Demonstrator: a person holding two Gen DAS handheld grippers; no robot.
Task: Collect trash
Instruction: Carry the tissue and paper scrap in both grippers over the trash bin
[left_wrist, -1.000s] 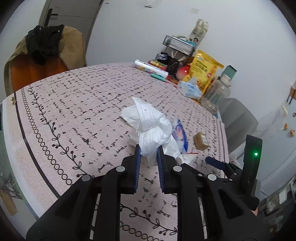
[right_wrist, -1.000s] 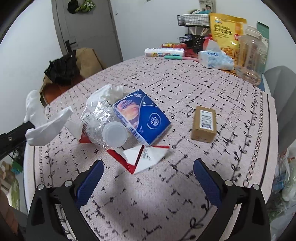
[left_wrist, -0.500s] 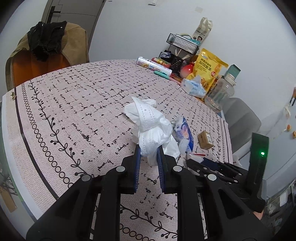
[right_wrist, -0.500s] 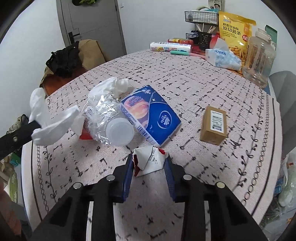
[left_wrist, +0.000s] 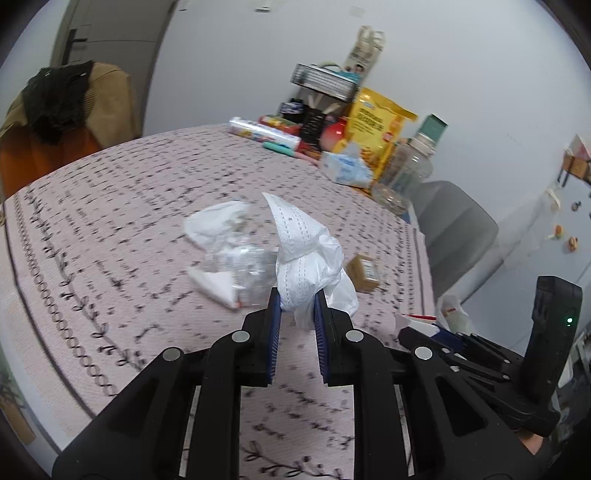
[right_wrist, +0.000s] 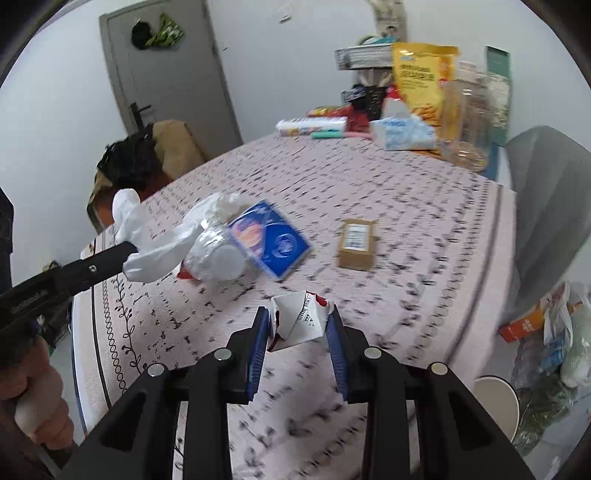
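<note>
My left gripper (left_wrist: 296, 295) is shut on a crumpled white tissue (left_wrist: 303, 254) and holds it above the table; it also shows in the right wrist view (right_wrist: 147, 240). My right gripper (right_wrist: 297, 321) is shut on a crumpled white-and-red wrapper (right_wrist: 299, 319), lifted off the tablecloth. On the table lie a crushed clear plastic bottle (right_wrist: 216, 254), a blue tissue pack (right_wrist: 269, 242), another white tissue (right_wrist: 218, 203) and a small brown cardboard box (right_wrist: 357, 243).
The round table has a pink patterned cloth (right_wrist: 406, 192). At its far edge stand a yellow snack bag (right_wrist: 421, 85), a clear jar (right_wrist: 467, 122), a tissue pack (right_wrist: 400, 134) and a wire rack (right_wrist: 364, 59). A grey chair (right_wrist: 546, 206) and a trash bag (right_wrist: 550, 332) are at right.
My right gripper closed on the wrapper and has lifted it back from the table. My left gripper has risen and shifted with the tissue. The view is blurred by motion.
</note>
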